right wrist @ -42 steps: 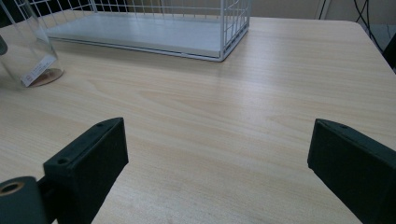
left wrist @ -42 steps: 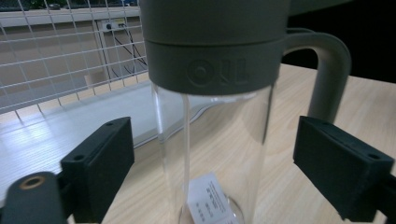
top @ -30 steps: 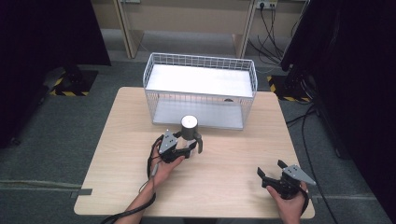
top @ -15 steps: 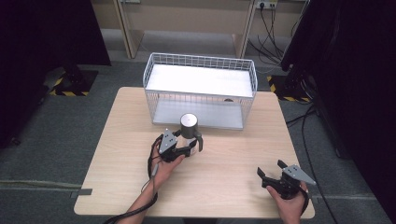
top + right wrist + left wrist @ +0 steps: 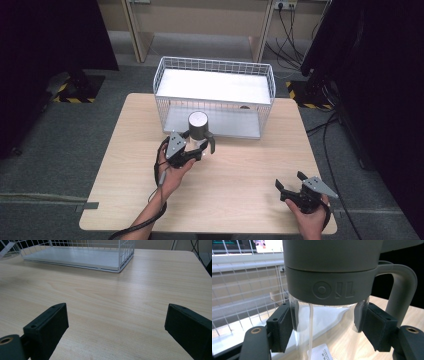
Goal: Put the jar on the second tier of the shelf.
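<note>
A clear glass jug with a grey lid and grey handle point(image 5: 198, 126) point(image 5: 329, 277) hangs above the table, just in front of the white wire basket point(image 5: 215, 67). My left gripper point(image 5: 200, 150) point(image 5: 327, 326) is shut on its glass body below the lid, one pad on each side. The handle curves down at the right in the left gripper view. My right gripper point(image 5: 290, 186) point(image 5: 116, 325) sits low over the table's near right corner, open, with bare wood between its pads.
The wire basket point(image 5: 120, 255) stands at the table's far middle with a white floor panel inside. The wooden table point(image 5: 240, 175) has bare room between the two hands. Cables and dark stands ring the table on the floor.
My left gripper has lifted the jug off the table and carried it a little toward the basket. The right gripper has stayed put.
</note>
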The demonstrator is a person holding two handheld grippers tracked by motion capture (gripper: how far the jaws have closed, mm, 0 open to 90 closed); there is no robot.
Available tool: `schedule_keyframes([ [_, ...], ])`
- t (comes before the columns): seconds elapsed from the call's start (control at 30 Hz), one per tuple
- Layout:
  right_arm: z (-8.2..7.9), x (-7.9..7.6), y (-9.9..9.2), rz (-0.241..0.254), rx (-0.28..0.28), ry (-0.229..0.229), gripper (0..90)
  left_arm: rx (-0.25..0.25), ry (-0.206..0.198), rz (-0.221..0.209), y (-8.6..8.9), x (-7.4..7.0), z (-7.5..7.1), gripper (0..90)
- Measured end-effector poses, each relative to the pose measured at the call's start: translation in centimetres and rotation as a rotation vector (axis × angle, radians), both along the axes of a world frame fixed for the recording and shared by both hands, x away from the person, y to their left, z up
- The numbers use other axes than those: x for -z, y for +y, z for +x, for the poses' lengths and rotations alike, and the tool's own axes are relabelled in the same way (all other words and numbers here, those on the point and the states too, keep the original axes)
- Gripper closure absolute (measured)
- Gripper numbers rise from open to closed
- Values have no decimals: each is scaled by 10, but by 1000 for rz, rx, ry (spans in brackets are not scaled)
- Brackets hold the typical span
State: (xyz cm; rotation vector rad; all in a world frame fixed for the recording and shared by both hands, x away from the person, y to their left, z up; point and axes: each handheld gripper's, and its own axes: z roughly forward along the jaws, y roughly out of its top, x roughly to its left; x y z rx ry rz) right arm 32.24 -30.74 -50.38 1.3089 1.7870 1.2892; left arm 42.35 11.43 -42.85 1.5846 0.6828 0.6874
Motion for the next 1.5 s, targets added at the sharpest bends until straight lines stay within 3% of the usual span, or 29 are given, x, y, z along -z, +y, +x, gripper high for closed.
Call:
schedule_keyframes([
  [0.53,0,0,0,1,0,0,52,-57,-36,-17,-1,-46,-4,305],
  [1.07,0,0,-1,4,1,0,52,-95,-65,-39,6,-88,4,305],
  [1.5,0,0,-1,9,1,2,53,-139,-63,-43,12,-109,17,305],
])
